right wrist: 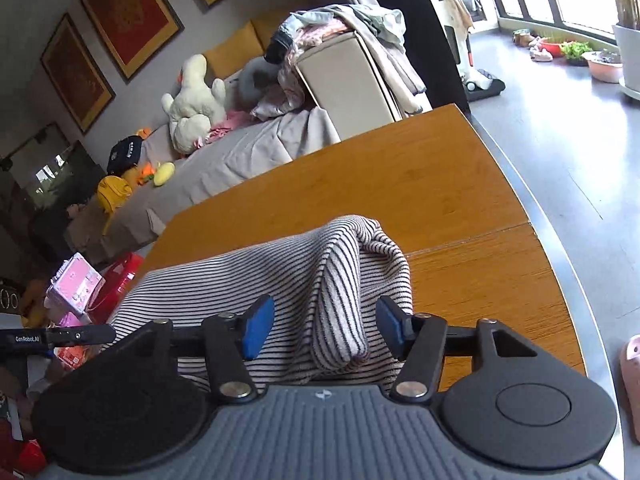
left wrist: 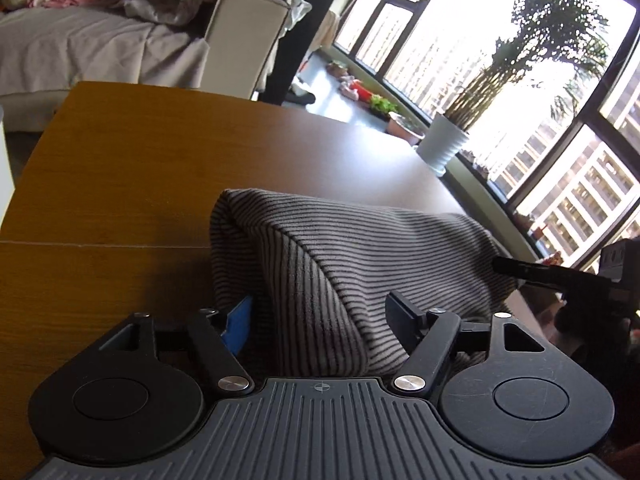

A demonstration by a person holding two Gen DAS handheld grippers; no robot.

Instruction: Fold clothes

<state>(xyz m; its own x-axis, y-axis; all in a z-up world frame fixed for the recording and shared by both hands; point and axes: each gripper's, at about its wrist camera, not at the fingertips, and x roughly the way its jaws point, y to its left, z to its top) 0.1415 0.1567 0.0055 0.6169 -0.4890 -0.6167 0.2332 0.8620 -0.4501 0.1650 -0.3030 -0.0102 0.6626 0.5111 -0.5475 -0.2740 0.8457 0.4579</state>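
Observation:
A striped grey-and-black garment [left wrist: 360,256] lies bunched on the wooden table [left wrist: 120,168]. My left gripper [left wrist: 320,320] is open, its jaws wide apart on either side of a raised fold of the cloth. In the right wrist view the same striped garment [right wrist: 280,280] lies on the table [right wrist: 460,208], with a rolled fold standing up between the jaws. My right gripper [right wrist: 324,328] is open around that fold, blue pads [right wrist: 258,326] apart from it. The right gripper's body shows at the left wrist view's right edge [left wrist: 580,280].
A sofa [right wrist: 248,152] with plush toys and piled clothes stands beyond the table. Large windows and a potted plant [left wrist: 444,140] are on the far side. The table's edge [right wrist: 552,232] curves near the right gripper; toys and boxes [right wrist: 76,280] lie on the floor at the left.

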